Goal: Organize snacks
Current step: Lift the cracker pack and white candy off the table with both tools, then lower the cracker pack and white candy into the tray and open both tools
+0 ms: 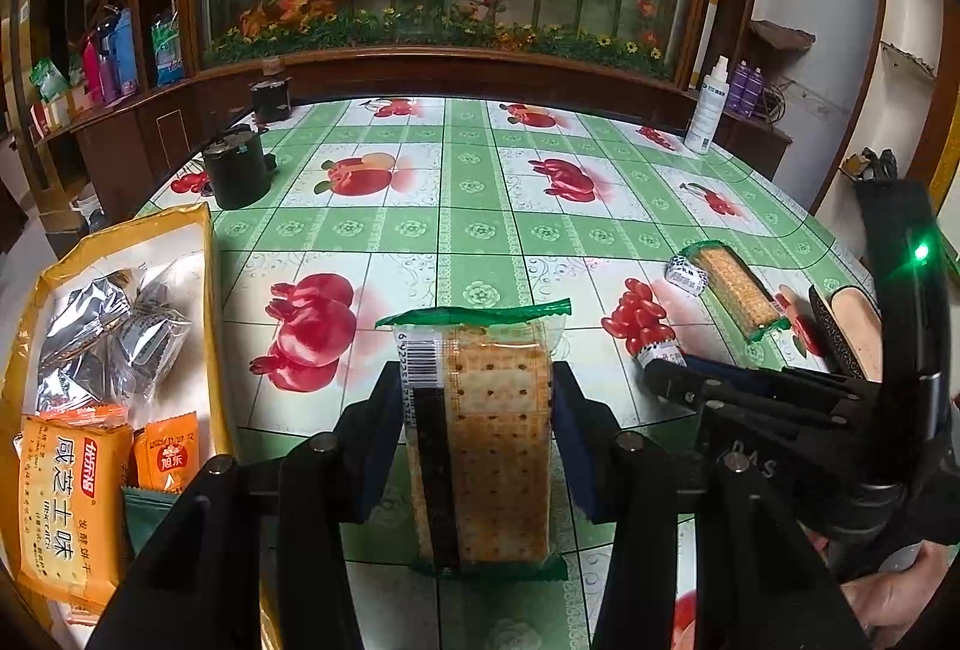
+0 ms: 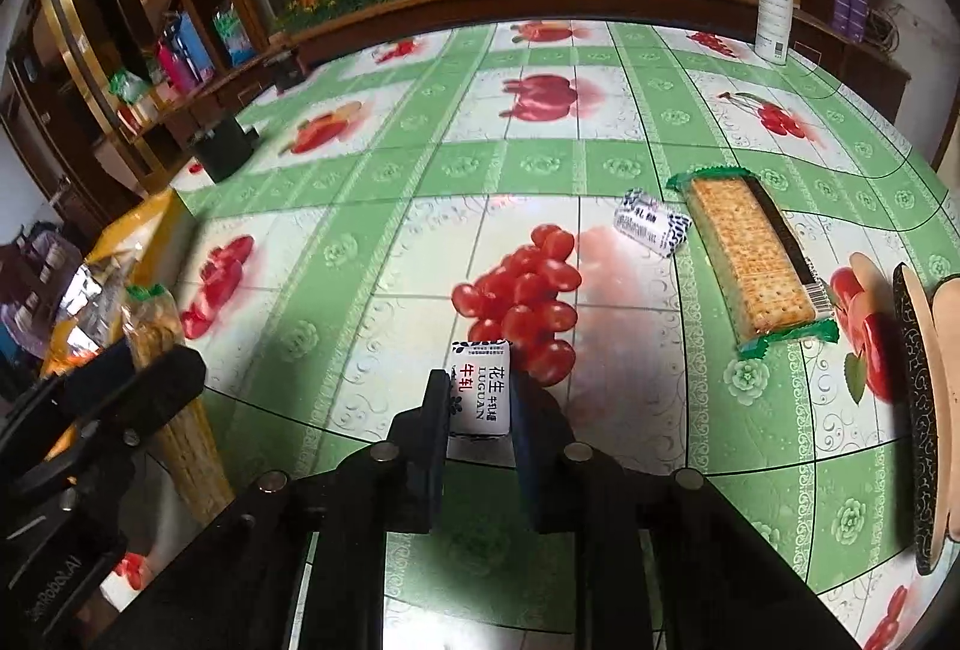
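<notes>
My left jaws (image 1: 477,434) pinch a cracker pack (image 1: 480,440) across its narrow width, so its long axis runs straight out along my fingers, green crimped end forward. It hangs clear of the table (image 1: 468,206). The yellow bag (image 1: 120,254) with the sorted snacks lies just to the left of these jaws, mouth open and up; as I judge it, the pack needs a short swing left and a tip down, end first.

My right jaws (image 2: 480,404) are pressed on a small white candy (image 2: 480,389), its length also pointing away from me between the pads. Whether it has left the table I cannot tell. From this hand the bag (image 2: 129,230) sits well off to the left, beyond my left jaws (image 2: 120,380), so the left hand is the nearer and should go first.

Farther out on the right lie a second candy (image 2: 651,224) and, touching it, a second cracker pack (image 2: 753,260) lying flat, long axis running away and slightly left.
</notes>
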The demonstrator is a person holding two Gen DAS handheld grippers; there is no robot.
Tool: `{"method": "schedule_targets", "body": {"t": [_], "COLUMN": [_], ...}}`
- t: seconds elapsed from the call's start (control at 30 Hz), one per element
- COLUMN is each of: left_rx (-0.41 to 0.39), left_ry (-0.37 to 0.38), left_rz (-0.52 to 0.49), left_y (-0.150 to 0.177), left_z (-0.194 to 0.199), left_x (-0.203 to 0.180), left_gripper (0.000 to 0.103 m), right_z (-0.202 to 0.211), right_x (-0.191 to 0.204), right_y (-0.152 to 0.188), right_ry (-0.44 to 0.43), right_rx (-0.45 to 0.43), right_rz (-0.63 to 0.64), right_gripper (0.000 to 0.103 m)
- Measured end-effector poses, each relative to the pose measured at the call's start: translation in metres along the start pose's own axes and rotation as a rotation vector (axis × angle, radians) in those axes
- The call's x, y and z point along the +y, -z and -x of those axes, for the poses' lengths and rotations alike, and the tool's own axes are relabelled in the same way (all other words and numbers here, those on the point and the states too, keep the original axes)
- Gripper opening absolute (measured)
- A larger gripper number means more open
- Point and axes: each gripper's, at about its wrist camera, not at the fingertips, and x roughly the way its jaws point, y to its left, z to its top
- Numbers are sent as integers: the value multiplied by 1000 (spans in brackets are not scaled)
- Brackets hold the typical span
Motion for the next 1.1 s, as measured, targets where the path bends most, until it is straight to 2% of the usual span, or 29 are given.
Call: {"method": "schedule_targets", "body": {"t": [0.37,0.6,0.77,0.93,1.1], "left_rx": [-61,-73,-86,-69,-84], "left_ry": [0,-24,-48,97,168], "left_rz": [50,99,189,330,391], "left_y": [-16,-27,-33,-34,-33], "left_z": [26,35,41,42,44], "left_x": [23,54,95,137,156], "left_gripper": [46,46,46,47,46], "right_z": [31,38,42,42,44], "right_x": [32,55,79,113,149], "right_y": [0,2,4,4,3], "right_ry": [-98,-188,-260,-328,-371], "right_rx": [-135,-153,-142,-116,-127], "right_rz": [72,98,112,141,173], "right_gripper": [21,21,21,21,21]}}
